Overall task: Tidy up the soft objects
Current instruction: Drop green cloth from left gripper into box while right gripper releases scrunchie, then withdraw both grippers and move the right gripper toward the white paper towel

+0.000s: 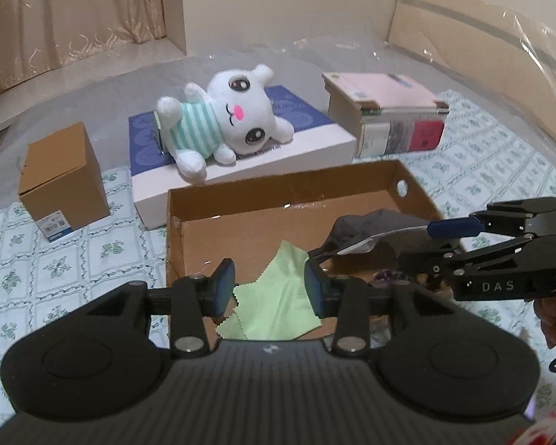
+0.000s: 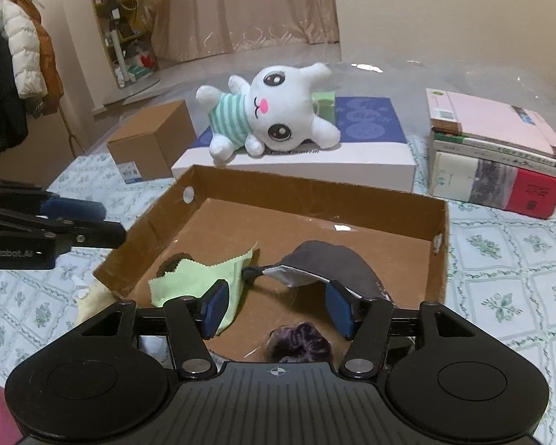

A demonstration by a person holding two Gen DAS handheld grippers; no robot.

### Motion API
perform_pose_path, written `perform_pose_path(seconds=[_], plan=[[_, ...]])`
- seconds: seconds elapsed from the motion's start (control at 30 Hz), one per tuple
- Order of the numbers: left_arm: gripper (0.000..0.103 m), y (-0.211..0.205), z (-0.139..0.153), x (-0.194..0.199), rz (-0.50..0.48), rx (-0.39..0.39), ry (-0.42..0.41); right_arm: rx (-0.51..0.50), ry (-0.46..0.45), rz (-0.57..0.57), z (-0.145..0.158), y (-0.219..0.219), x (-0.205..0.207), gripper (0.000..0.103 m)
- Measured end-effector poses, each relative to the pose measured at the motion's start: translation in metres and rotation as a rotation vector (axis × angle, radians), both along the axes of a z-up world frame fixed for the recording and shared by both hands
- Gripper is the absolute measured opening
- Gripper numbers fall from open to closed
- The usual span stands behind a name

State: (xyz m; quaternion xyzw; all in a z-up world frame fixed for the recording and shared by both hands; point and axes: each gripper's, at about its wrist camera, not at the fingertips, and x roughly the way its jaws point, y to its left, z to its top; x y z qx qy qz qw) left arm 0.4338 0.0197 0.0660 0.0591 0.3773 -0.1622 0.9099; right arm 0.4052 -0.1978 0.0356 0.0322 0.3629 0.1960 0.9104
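An open cardboard box (image 1: 278,185) (image 2: 315,187) lies on the flowered cloth. Inside it are a light green cloth (image 1: 278,300) (image 2: 189,280), a dark grey fabric piece with white lining (image 1: 370,222) (image 2: 333,259) and a purple scrunchie (image 2: 300,341). My left gripper (image 1: 270,285) (image 2: 100,220) hovers open over the green cloth, its pads clear of it. Over the grey piece my right gripper (image 2: 278,307) (image 1: 433,244) is open and holds nothing. A white plush bunny (image 1: 222,118) (image 2: 274,111) in a striped shirt lies behind the box.
The bunny rests on a white and blue flat box (image 1: 278,152) (image 2: 370,155). A small brown carton (image 1: 63,178) (image 2: 152,144) stands to the left, a stack of books (image 1: 389,118) (image 2: 500,155) to the right. A cream item (image 2: 89,296) lies outside the box's left corner.
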Motion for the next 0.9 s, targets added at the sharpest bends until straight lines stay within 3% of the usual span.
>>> perform_pose_path(seconds=[0.2, 0.5, 0.7, 0.9], plan=[[0.037, 0.006, 0.036, -0.047, 0.026, -0.067, -0.064, 0.036, -0.055, -0.005, 0.036, -0.007, -0.046, 0.058], [0.042, 0.008, 0.074, -0.152, 0.071, -0.11, -0.162, 0.063, -0.162, -0.008, 0.08, -0.011, -0.146, 0.058], [0.049, 0.014, 0.083, -0.221, 0.111, -0.123, -0.22, 0.092, -0.2, -0.03, 0.088, -0.017, -0.21, 0.058], [0.057, 0.014, 0.068, -0.287, 0.163, -0.125, -0.259, 0.157, -0.196, -0.078, 0.076, -0.023, -0.265, 0.058]])
